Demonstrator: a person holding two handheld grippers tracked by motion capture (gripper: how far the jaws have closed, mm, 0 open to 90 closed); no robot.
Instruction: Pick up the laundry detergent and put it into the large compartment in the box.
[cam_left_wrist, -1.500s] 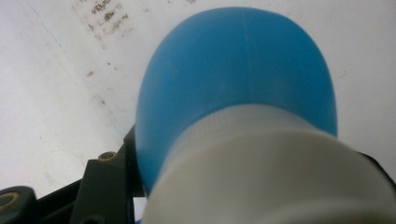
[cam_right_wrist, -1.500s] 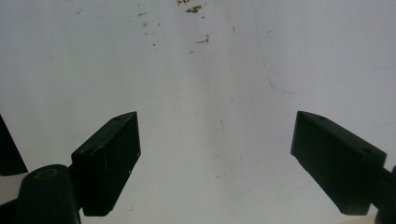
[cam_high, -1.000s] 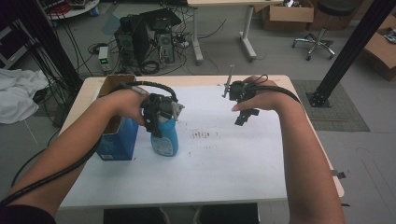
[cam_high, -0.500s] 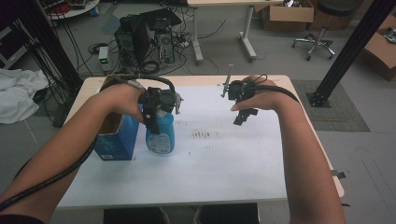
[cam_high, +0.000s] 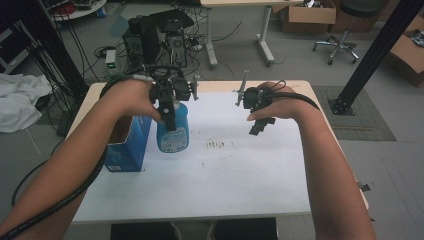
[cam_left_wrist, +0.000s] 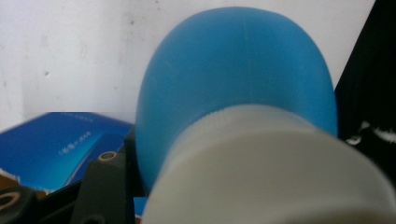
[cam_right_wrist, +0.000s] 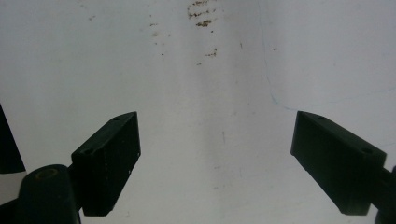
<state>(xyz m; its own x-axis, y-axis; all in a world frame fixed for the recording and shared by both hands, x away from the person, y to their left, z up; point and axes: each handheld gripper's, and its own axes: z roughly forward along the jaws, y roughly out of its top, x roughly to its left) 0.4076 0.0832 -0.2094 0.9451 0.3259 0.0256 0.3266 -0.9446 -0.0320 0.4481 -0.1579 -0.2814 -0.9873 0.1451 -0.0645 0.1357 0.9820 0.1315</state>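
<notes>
A blue plastic bottle (cam_high: 172, 134) with a white neck (cam_left_wrist: 261, 158) is at the table's left, next to an open blue box (cam_high: 125, 142). My left gripper (cam_high: 171, 116) comes down on the bottle from above and is shut on its upper part. In the left gripper view the bottle's blue shoulder (cam_left_wrist: 233, 60) bulges between the black jaws. My right gripper (cam_high: 260, 125) hovers over the white tabletop at the right of centre. Its jaws stand wide open, with only bare table between them (cam_right_wrist: 215, 154).
The white table (cam_high: 240, 175) carries small brown stains (cam_high: 217, 144) near its middle, which also show in the right gripper view (cam_right_wrist: 201, 14). The blue box (cam_left_wrist: 60, 140) stands close to the bottle's left. Cables, computer towers and desks are on the floor beyond the far edge.
My left gripper and the bottle have shifted slightly left and towards the far side of the table. The right gripper has hardly moved and stays open.
</notes>
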